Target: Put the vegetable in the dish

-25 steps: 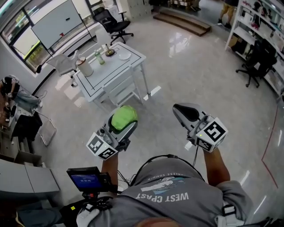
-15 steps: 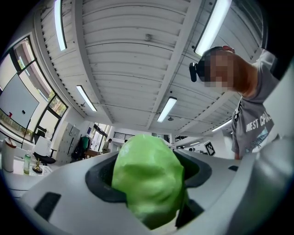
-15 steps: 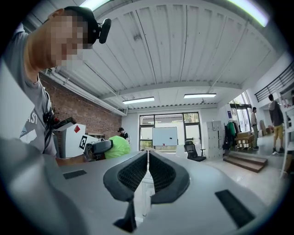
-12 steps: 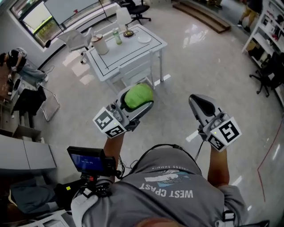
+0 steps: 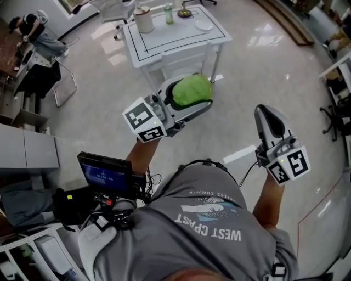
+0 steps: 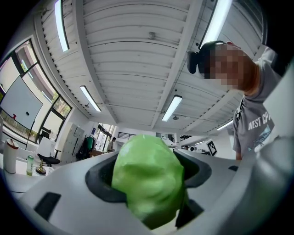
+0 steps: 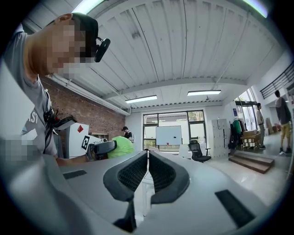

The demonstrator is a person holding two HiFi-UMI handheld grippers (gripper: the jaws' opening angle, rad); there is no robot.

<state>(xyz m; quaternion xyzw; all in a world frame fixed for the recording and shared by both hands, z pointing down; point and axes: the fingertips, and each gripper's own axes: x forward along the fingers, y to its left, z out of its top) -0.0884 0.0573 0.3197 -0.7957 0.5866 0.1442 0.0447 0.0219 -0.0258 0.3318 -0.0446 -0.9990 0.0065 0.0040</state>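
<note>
A round green vegetable point(image 5: 190, 90) sits between the jaws of my left gripper point(image 5: 198, 94), which is shut on it and held in the air over the floor. In the left gripper view the vegetable point(image 6: 147, 181) fills the space between the dark pads. My right gripper point(image 5: 267, 114) hangs at the right, shut with nothing in it; its pads point(image 7: 138, 170) meet in the right gripper view. A small white dish point(image 5: 204, 25) lies on the white table point(image 5: 181, 39) ahead, well beyond both grippers.
On the table stand a white jar point(image 5: 144, 21), a green bottle point(image 5: 168, 13) and a dark item point(image 5: 185, 12). A white chair point(image 5: 184, 63) is tucked at the table's near side. A small screen point(image 5: 104, 173) hangs at my chest. A person point(image 5: 30, 27) sits far left.
The table has come nearer in the head view and both grippers have moved toward it. The left gripper still holds the vegetable and the right stays shut.
</note>
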